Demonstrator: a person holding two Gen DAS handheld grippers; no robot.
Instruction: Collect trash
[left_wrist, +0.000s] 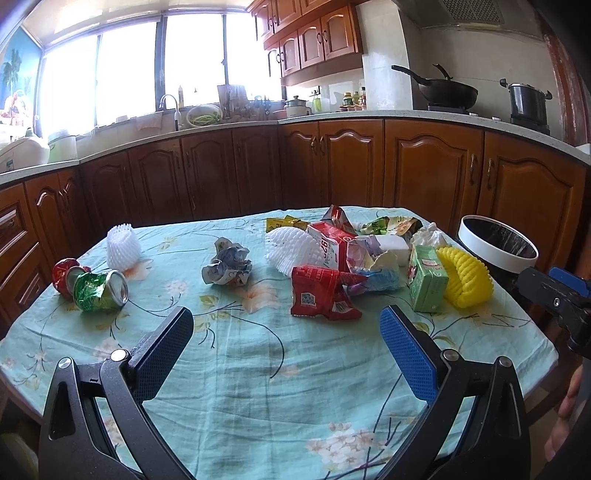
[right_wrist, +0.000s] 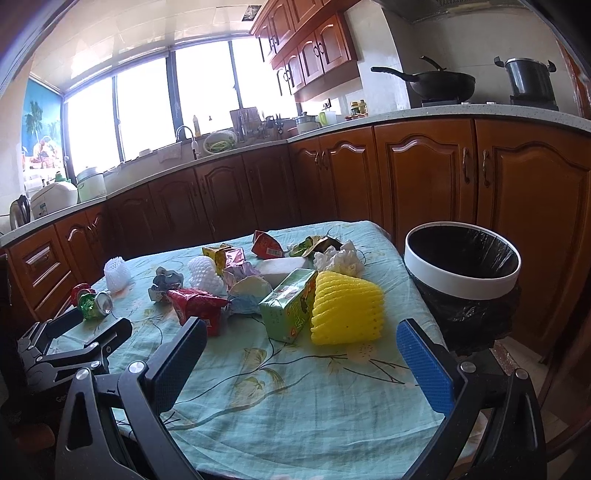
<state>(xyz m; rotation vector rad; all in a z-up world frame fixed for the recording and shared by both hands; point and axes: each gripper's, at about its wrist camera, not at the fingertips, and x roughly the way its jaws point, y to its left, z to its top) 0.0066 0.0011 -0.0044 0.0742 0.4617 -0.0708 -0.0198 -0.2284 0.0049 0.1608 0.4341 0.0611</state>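
Note:
Trash lies on a table with a floral teal cloth (left_wrist: 258, 387). There is a crushed green can (left_wrist: 99, 291), a red can (left_wrist: 64, 273), white foam nets (left_wrist: 123, 242), a crumpled paper ball (left_wrist: 227, 266), a red wrapper (left_wrist: 321, 293), a green juice carton (left_wrist: 428, 282) and a yellow foam net (left_wrist: 466, 277). My left gripper (left_wrist: 286, 325) is open and empty above the near cloth. My right gripper (right_wrist: 301, 339) is open and empty, just short of the carton (right_wrist: 291, 310) and yellow net (right_wrist: 345, 310). A white-rimmed bin with a black liner (right_wrist: 461, 280) stands beside the table's right edge.
Wooden cabinets (left_wrist: 332, 166) and a countertop run behind the table, with a sink (left_wrist: 170, 107), a wok (left_wrist: 443, 92) and a pot (left_wrist: 526, 103). More wrappers and tissue (left_wrist: 369, 236) pile at the far right of the table. The left gripper shows in the right wrist view (right_wrist: 74, 343).

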